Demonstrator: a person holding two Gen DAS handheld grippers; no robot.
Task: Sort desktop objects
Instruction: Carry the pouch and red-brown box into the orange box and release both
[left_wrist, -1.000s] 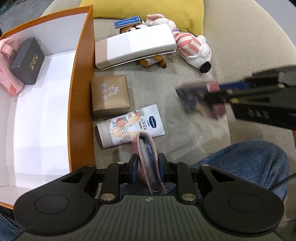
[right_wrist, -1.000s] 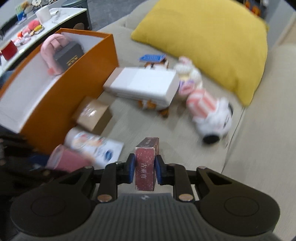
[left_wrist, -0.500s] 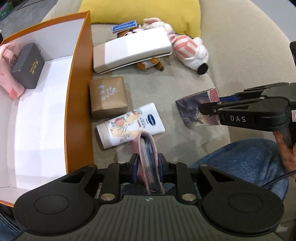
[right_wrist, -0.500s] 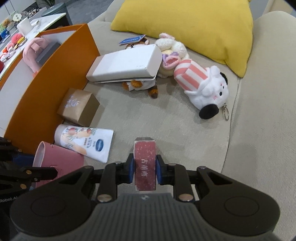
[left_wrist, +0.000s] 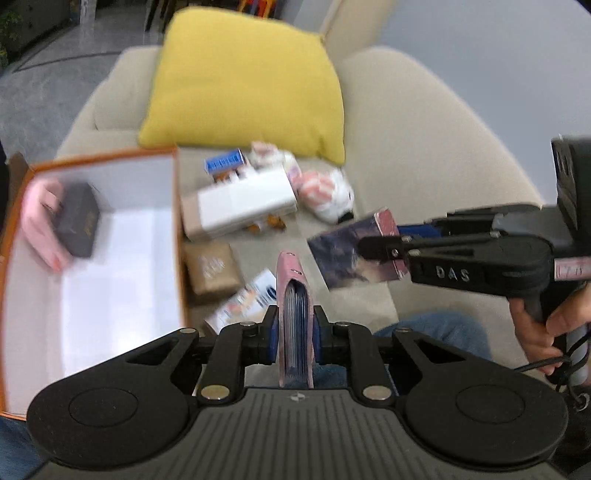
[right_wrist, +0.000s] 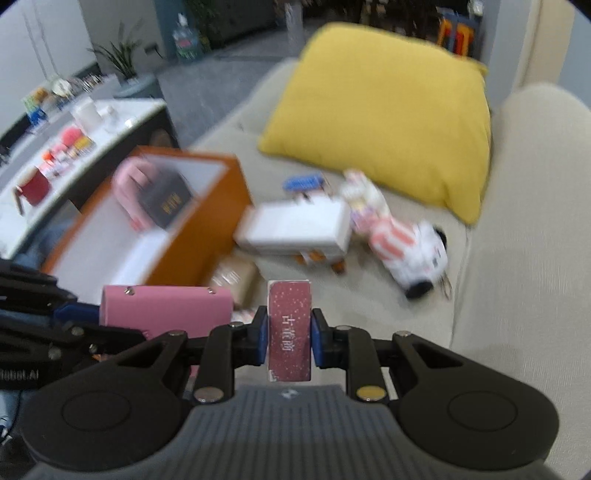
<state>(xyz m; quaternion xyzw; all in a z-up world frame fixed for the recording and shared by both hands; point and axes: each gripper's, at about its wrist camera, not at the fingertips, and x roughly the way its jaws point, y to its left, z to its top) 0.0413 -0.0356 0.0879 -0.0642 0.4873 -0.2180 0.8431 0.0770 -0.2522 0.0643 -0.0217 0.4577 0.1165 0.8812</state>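
My left gripper (left_wrist: 295, 332) has a pink card holder (left_wrist: 295, 295) upright between its blue pads; the jaws are closing and press on both of its sides. My right gripper (right_wrist: 289, 332) is shut on a small dark red box (right_wrist: 289, 317) with white lettering, held upright. In the left wrist view that box (left_wrist: 347, 254) hangs in the air to the right in the right gripper (left_wrist: 384, 247). Both are lifted above the sofa. The orange box (left_wrist: 177, 229) with a white inside stands open at the left and holds a dark grey case (left_wrist: 77, 225) and a pink bag (left_wrist: 37, 221).
On the sofa seat lie a long white box (left_wrist: 240, 203), a brown packet (left_wrist: 210, 267), a lotion tube (left_wrist: 247, 302), a striped plush toy (left_wrist: 325, 192) and a blue card (left_wrist: 225, 162). A yellow cushion (left_wrist: 243, 81) leans behind. A person's knee in jeans (left_wrist: 436, 332) is close below.
Both grippers have risen with their objects and tilted up, so more of the cushion and sofa back shows. The left jaws have drawn in a little on the card holder.
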